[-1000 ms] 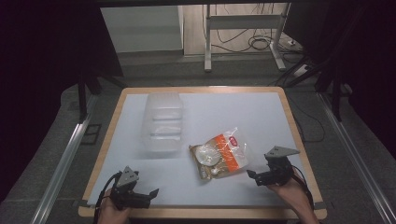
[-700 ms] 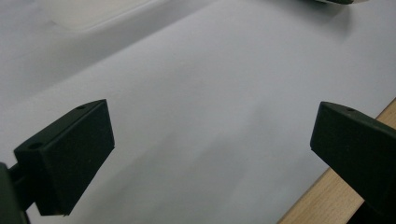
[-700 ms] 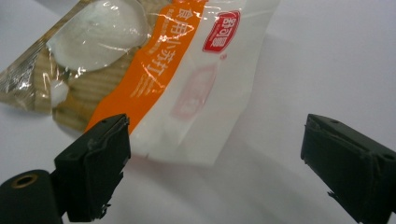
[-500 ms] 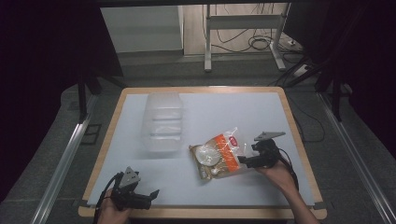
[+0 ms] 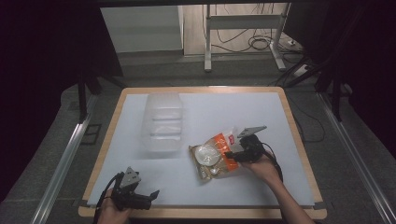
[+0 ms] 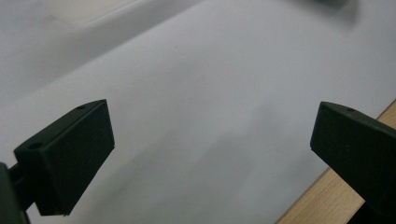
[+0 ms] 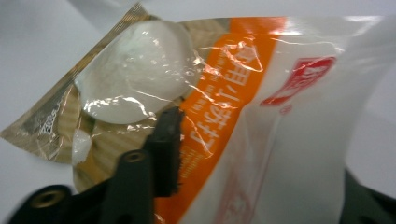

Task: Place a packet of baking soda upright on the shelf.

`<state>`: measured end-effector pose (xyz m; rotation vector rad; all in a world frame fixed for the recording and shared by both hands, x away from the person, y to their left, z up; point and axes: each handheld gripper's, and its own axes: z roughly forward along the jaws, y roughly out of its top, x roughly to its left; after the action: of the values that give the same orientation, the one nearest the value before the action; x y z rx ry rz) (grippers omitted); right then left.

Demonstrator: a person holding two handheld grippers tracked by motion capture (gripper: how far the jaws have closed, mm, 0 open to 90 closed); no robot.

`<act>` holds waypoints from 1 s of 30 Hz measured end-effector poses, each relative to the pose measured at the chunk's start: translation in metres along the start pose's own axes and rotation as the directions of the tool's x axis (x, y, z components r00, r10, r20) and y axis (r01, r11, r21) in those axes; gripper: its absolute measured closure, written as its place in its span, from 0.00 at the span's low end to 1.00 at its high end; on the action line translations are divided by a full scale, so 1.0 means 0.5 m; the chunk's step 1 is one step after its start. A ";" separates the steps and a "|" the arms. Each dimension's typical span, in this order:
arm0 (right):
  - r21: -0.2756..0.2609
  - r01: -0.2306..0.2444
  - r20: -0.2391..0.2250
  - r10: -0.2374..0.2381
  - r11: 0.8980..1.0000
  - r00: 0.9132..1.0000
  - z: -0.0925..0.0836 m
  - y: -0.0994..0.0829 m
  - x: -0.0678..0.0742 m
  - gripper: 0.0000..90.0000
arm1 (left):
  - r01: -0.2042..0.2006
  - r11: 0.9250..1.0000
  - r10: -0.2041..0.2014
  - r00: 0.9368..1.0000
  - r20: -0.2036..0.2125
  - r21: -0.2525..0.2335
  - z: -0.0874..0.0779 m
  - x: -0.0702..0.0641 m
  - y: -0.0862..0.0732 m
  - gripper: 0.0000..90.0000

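Clear plastic container [image 5: 162,122] sits beside snack bag [image 5: 215,155].

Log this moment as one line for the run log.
right gripper: jaws just closing around snack bag, grip unconfirmed | left gripper: open, idle at table near edge | clear container: untouched

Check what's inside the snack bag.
Through the clear front of the bag: a round white piece. Printed orange and white film hides the rest.

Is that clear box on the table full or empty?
Empty, as far as shows: the clear box holds nothing visible, and the snack bag lies outside it on the table.
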<state>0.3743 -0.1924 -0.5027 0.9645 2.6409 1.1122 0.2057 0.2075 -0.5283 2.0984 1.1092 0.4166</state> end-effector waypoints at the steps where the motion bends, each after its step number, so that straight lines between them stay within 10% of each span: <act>1: 0.009 0.018 0.004 -0.018 1.000 1.000 0.002 0.002 0.006 0.69 | 0.000 1.000 0.000 1.000 -0.001 -0.001 0.000 0.000 0.000 0.00; 4: -0.012 0.056 0.051 -0.055 0.998 0.997 -0.013 0.007 0.018 0.98 | 0.002 1.000 -0.002 1.000 0.002 -0.003 0.000 0.001 0.000 0.00; 16: -0.104 0.046 -0.037 -0.050 0.993 0.998 -0.059 0.065 0.049 0.99 | 0.010 1.000 -0.010 1.000 -0.007 -0.004 0.000 0.002 0.000 0.00; 30: -0.091 0.199 -0.038 -0.203 0.976 0.979 -0.096 0.163 0.117 0.99 | 0.004 1.000 -0.004 1.000 -0.019 0.003 0.001 -0.001 0.000 0.00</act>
<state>0.3538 -0.1431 -0.4050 0.6464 2.6296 1.2024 0.2056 0.2068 -0.5285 2.0990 1.1252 0.4336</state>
